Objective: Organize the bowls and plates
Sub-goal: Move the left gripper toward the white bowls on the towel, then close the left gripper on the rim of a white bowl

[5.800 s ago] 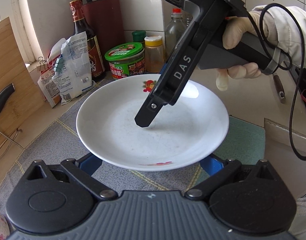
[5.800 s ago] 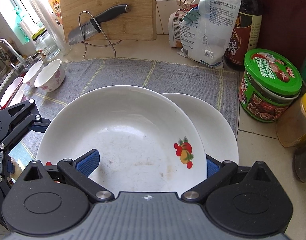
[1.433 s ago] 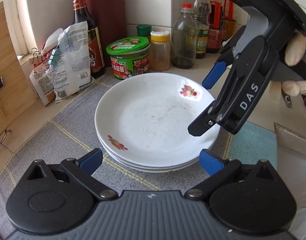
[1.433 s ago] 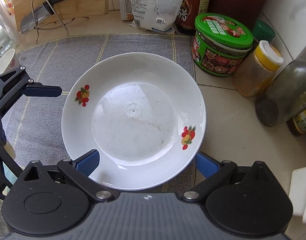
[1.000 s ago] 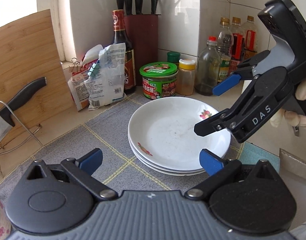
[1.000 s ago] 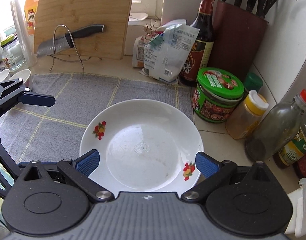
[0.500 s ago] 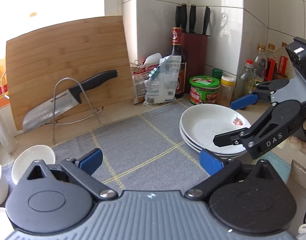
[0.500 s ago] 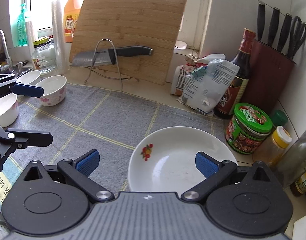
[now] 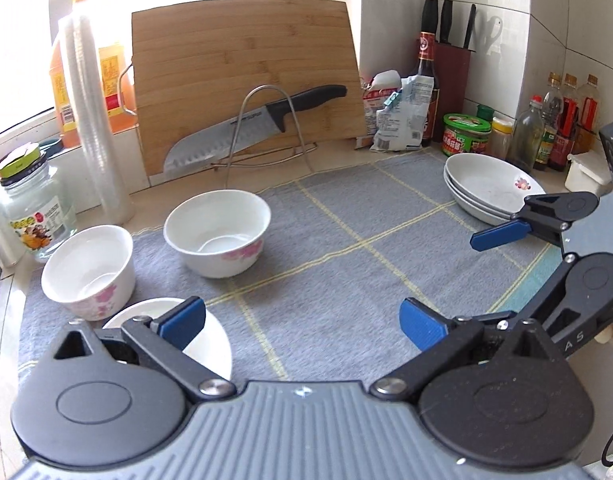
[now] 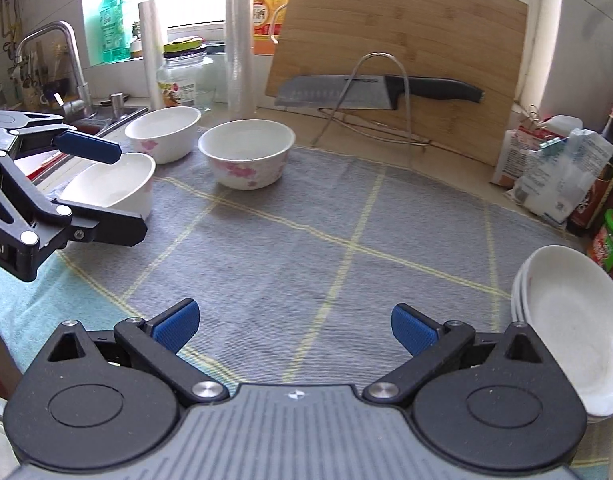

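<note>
The left gripper (image 9: 302, 320) hung over the grey mat (image 9: 346, 232) with its jaws released and nothing between them. Just beyond its left fingertip sat a small white bowl (image 9: 186, 344), partly hidden under that finger. Further ahead and to the left of the jaws stood a second bowl (image 9: 88, 270) with pink flowers on its side, and almost straight ahead of them a third, larger one (image 9: 217, 232); the three were near one another but apart.

The stack of plates (image 9: 492, 192) lay well off to the right of the left jaws, near the far corner of the mat (three rims could be counted in the left wrist view). The right gripper (image 9: 446, 276) showed there between the stack and the left jaws, also spread wide and empty.

From the right wrist view, the right gripper's own jaws (image 10: 292, 326) were released over bare mat (image 10: 306, 240). The plates (image 10: 566, 320) sat close beside its right finger, not touching it. The three bowls lay far ahead and left of those jaws: one (image 10: 246, 152) nearest the middle, one (image 10: 162, 132) behind it, one (image 10: 110, 184) partly covered by the left gripper (image 10: 114, 192).

A knife (image 9: 242, 128) rested on a wire stand before the cutting board (image 9: 242, 72) on the table, beyond the bowls.
</note>
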`<move>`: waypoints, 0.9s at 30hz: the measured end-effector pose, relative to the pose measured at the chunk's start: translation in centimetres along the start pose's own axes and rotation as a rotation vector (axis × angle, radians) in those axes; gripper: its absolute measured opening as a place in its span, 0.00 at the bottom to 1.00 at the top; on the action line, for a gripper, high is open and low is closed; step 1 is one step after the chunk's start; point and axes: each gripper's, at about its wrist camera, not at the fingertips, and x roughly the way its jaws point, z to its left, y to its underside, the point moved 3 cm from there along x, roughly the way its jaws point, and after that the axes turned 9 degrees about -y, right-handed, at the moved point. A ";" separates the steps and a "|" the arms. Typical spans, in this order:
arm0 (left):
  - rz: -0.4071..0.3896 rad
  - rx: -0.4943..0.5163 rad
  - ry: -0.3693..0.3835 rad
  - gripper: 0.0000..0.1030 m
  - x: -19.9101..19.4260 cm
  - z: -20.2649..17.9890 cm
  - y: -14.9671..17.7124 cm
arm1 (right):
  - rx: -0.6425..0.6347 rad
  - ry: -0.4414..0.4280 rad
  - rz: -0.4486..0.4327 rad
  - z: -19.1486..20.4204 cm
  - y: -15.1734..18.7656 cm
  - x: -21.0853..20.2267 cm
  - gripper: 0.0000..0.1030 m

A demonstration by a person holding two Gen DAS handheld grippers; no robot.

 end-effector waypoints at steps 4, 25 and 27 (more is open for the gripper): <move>0.007 -0.016 -0.008 1.00 -0.9 3.1 1.2 | -0.029 -0.041 0.005 3.5 -0.3 2.3 1.00; 0.101 -0.135 -0.144 0.99 -0.3 13.0 4.2 | -0.155 -0.190 0.030 12.1 -3.3 11.4 1.00; 0.102 -0.132 -0.147 0.99 0.0 13.4 4.1 | -0.148 -0.189 0.043 12.2 -3.1 11.9 1.00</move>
